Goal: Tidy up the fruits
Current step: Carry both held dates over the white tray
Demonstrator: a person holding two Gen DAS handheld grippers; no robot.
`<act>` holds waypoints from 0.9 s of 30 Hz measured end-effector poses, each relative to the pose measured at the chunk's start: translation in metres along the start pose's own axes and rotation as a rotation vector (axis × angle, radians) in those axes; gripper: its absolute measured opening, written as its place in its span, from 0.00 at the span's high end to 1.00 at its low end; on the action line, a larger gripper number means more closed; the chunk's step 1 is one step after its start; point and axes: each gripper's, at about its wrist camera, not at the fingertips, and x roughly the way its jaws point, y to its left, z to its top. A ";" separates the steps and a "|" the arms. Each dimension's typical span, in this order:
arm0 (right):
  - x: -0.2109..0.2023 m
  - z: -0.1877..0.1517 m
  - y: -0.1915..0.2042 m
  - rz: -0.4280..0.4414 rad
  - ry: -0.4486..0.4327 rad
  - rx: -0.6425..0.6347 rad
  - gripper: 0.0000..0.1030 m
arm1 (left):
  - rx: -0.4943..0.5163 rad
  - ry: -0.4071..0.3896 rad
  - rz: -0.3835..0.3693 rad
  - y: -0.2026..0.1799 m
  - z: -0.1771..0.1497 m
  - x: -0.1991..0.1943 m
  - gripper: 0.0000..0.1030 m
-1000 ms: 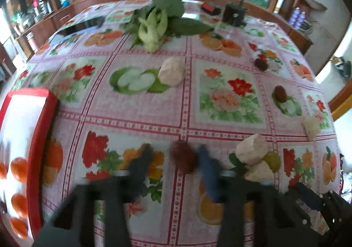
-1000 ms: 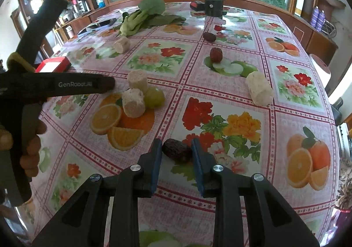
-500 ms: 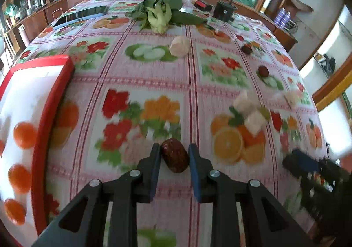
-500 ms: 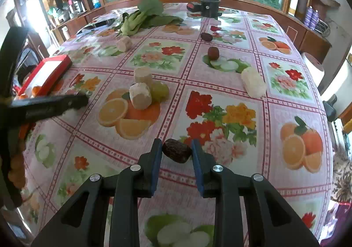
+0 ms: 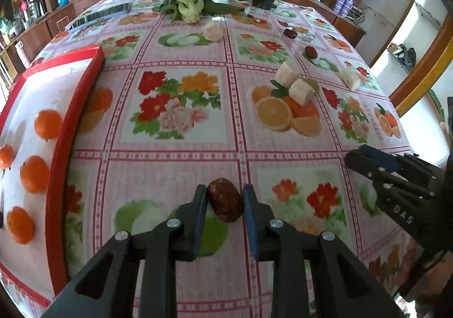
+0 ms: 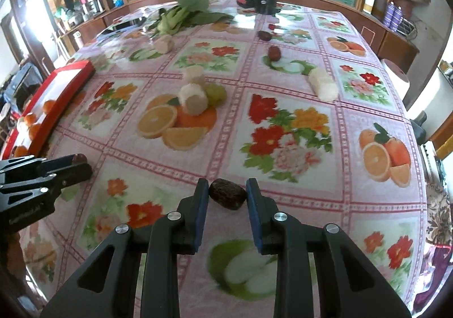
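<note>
Black plastic, blue-padded: the left tool point(image 5: 224, 199) is pinching a dark reddish-brown wrinkled date point(image 5: 225, 200) between its pads, hanging over the surface point(image 5: 181, 170), which is wearing a pink checked oilcloth printed with flowers and fruit. The right tool point(image 6: 227, 194) is likewise pinching a darker, shrivelled brown date point(image 6: 228, 194), clear of the cloth. Off to the left, a red-rimmed white tray point(image 5: 75, 108) is lying with small round oranges point(image 5: 48, 123) on it. Mid-surface, pale cut cylinder pieces point(image 6: 194, 98) are sitting touching a small green round fruit point(image 6: 216, 91). Further off, two more dark red dates point(image 6: 274, 53) are lying well apart from a leafy green vegetable bunch point(image 6: 181, 16) near the far edge.
</note>
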 end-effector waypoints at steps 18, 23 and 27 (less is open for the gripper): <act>-0.026 0.008 0.062 0.058 -0.077 -0.048 0.74 | 0.001 -0.017 -0.004 0.034 -0.018 -0.023 0.72; -0.015 0.008 0.068 0.041 -0.039 -0.044 0.74 | -0.004 -0.025 -0.024 0.037 -0.019 -0.029 0.72; -0.013 0.013 0.075 0.051 -0.029 -0.034 0.74 | -0.016 -0.045 -0.031 0.045 -0.019 -0.040 0.72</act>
